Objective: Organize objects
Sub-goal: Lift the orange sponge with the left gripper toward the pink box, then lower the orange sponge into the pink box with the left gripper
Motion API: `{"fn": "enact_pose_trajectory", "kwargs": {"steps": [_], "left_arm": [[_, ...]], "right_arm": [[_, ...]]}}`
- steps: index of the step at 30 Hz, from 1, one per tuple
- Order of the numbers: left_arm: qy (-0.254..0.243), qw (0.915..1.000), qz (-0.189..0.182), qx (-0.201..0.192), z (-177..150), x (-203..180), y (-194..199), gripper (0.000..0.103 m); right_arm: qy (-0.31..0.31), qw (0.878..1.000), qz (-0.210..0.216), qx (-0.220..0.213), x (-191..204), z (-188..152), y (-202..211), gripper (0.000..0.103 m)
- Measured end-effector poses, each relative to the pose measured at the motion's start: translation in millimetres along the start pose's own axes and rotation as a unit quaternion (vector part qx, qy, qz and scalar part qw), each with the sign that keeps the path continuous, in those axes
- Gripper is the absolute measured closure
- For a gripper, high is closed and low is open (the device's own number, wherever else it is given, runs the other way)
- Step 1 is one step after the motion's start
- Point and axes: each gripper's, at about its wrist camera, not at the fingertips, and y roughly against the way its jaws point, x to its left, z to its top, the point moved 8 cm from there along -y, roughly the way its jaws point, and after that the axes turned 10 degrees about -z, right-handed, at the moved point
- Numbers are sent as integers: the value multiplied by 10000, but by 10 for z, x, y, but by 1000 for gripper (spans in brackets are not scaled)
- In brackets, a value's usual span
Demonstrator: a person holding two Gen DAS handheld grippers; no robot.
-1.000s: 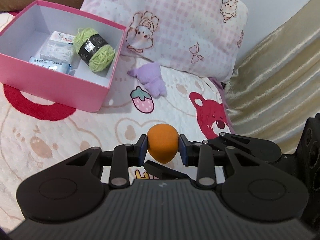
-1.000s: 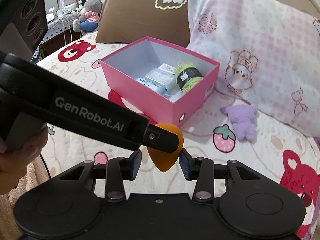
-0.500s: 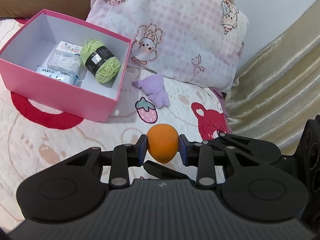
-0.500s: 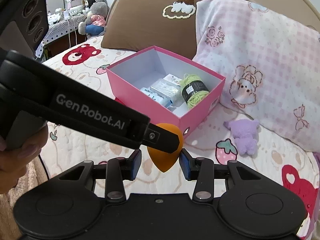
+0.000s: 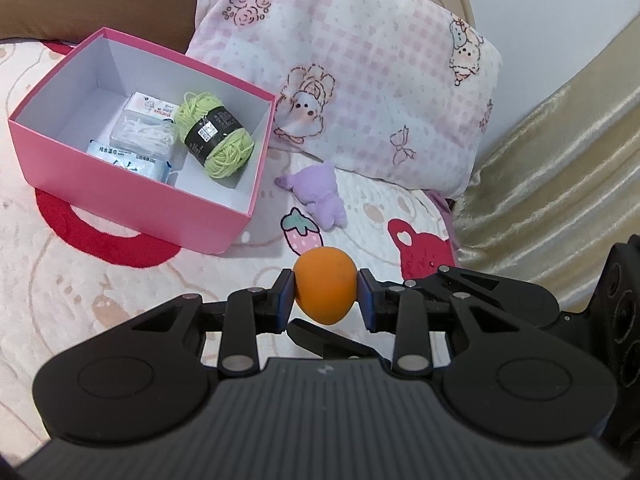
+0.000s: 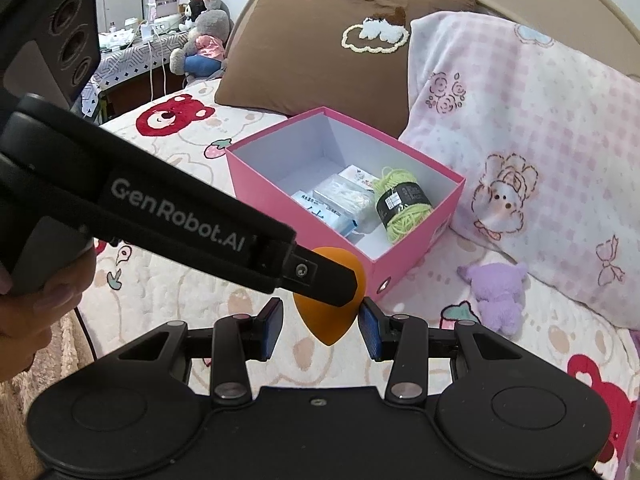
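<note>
Sponge [image 5: 325,295] sits pinched in left tool [image 5: 325,298] near pink box [image 5: 132,196] — right tool [image 6: 321,330] gapes around it, holding nothing — a bump could knock it loose.

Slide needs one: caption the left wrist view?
Left gripper clamps an orange sponge near a pink box holding yarn.

Orange sponge [image 5: 325,291], pink box [image 5: 132,196], lime-green yarn [image 5: 216,136], lilac plush [image 5: 320,196].

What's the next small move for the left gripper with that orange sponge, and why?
Probably carry it up and left over the pink box rim, toward the bare floor beside the green yarn. The left gripper is shut on the orange sponge, short of the box. The right gripper brackets the sponge's tip without pressing it.
</note>
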Motion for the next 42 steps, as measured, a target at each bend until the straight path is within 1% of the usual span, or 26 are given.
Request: {"fn": "enact_pose_trajectory", "kwargs": {"steps": [4, 9, 12, 14, 17, 19, 23, 26, 28, 31, 32, 37, 38, 42], "left_arm": [[-1, 10000, 38, -62, 62, 20, 46, 71], [-63, 9998, 109, -124, 223, 63, 103, 71], [-235, 9995, 173, -119, 354, 73, 131, 72], [-330, 9993, 178, -30, 421, 85, 136, 71], [-220, 9996, 102, 155, 532, 164, 103, 71], [-121, 9997, 102, 176, 633, 233, 93, 71], [-105, 9997, 159, 166, 854, 344, 40, 71], [23, 9996, 187, 216, 996, 448, -63, 71], [218, 9991, 216, 281, 1073, 554, -144, 71], [464, 9976, 313, 416, 1186, 731, -294, 71], [466, 9972, 359, 460, 1212, 776, -338, 71], [878, 9929, 515, 620, 1286, 1155, -557, 71], [900, 9923, 542, 662, 1287, 1212, -593, 71], [1061, 9889, 640, 818, 1263, 1435, -740, 70]], "right_arm": [[21, 10000, 35, -46, 16, 75, -24, 56], [114, 9999, 24, -117, 39, 239, -83, 56], [193, 9998, 59, -17, 27, 398, -135, 56], [282, 9996, 74, 60, 12, 492, -170, 56], [327, 9993, 122, 130, -25, 607, -261, 56], [363, 9991, 161, 136, -43, 691, -336, 57], [392, 9989, 199, 161, -89, 855, -505, 59], [284, 9986, 309, 313, -155, 941, -680, 59], [195, 9982, 375, 436, -190, 983, -817, 59], [11, 9966, 464, 681, -229, 1026, -1055, 59], [-81, 9955, 510, 792, -239, 1037, -1145, 59], [-561, 9887, 626, 1238, -252, 1014, -1538, 59], [-639, 9869, 658, 1330, -244, 996, -1614, 59], [-675, 9826, 671, 1598, -201, 919, -1871, 60]]}}
